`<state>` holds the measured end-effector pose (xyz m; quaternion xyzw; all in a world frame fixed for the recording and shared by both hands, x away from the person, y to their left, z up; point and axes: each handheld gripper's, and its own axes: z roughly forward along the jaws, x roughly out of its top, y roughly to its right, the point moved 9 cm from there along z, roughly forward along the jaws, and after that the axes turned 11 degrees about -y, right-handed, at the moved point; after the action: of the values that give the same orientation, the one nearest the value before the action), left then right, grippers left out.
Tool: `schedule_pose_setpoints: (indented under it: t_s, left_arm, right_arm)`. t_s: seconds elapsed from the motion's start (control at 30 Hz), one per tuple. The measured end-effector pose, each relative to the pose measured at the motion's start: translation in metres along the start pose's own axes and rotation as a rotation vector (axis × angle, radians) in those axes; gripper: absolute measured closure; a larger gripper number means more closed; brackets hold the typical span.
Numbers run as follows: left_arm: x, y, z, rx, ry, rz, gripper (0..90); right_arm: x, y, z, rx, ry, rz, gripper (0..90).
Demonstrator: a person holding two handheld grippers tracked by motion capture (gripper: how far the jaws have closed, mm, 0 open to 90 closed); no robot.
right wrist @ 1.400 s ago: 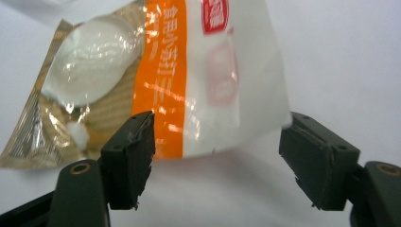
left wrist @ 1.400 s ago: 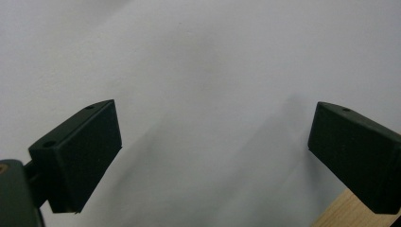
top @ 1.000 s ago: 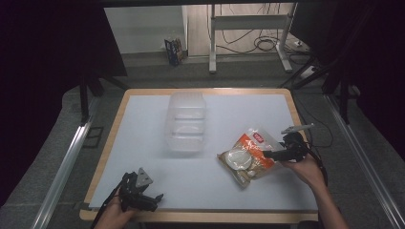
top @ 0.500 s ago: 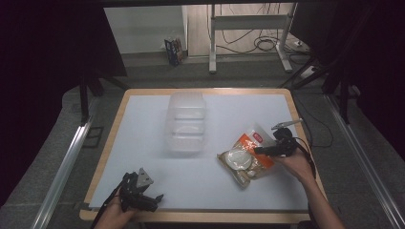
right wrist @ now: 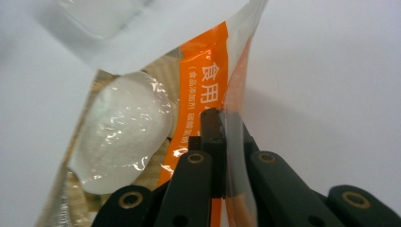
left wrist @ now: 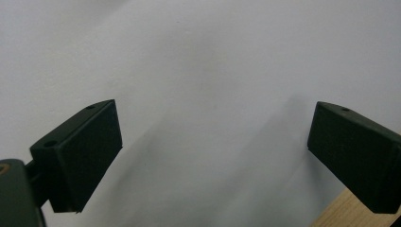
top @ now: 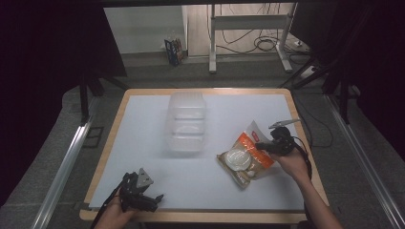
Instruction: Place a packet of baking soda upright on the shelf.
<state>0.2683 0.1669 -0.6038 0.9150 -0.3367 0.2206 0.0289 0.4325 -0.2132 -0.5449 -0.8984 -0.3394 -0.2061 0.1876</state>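
Pinching the edge of the food bag on the white table

The food bag (top: 246, 160) lies on the right half of the table (top: 143, 143), near the clear plastic box (top: 186, 124). My right gripper (top: 261, 146) has just been closing and now clamps the bag's orange edge (right wrist: 222, 123) between its jaws. My left gripper (top: 155, 198) rests at the table's near left edge, jaws wide apart, nothing between them.

A white-topped table (top: 143, 143) with a wooden rim bears a clear plastic container (top: 187, 123) and, well apart, an orange-and-white food pouch (top: 244, 160).
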Motion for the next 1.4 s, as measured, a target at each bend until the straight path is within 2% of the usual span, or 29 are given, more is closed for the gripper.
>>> schedule_pose_setpoints:
  t_s: [0.23, 0.43, 0.77, 0.93, 1.17, 1.4]
  left_arm:
    - [0.0, 0.0, 0.0, 0.0, 0.002, -0.004, 3.8]
    - [0.0, 0.0, 0.0, 0.0, 0.003, -0.003, 3.8]
    - [0.0, 0.0, -0.001, -0.002, 0.005, -0.005, 3.8]
    - [0.0, 0.0, -0.001, -0.001, 0.006, -0.004, 3.8]
    - [0.0, 0.0, -0.001, 0.0, 0.005, -0.002, 3.8]
    - [0.0, 0.0, -0.001, -0.001, 0.006, -0.003, 3.8]
  right_arm:
    - [0.014, -0.027, -0.023, 0.019, 0.036, -0.067, 88.3]
    - [0.026, -0.048, -0.034, 0.047, 0.043, -0.1, 88.4]
    - [0.045, -0.075, -0.046, 0.041, 0.046, -0.161, 88.5]
    - [0.054, -0.079, -0.05, 0.018, 0.049, -0.186, 88.5]
    - [0.068, -0.074, -0.053, -0.036, 0.051, -0.205, 88.5]
    - [0.087, -0.075, -0.06, -0.037, 0.076, -0.209, 88.5]
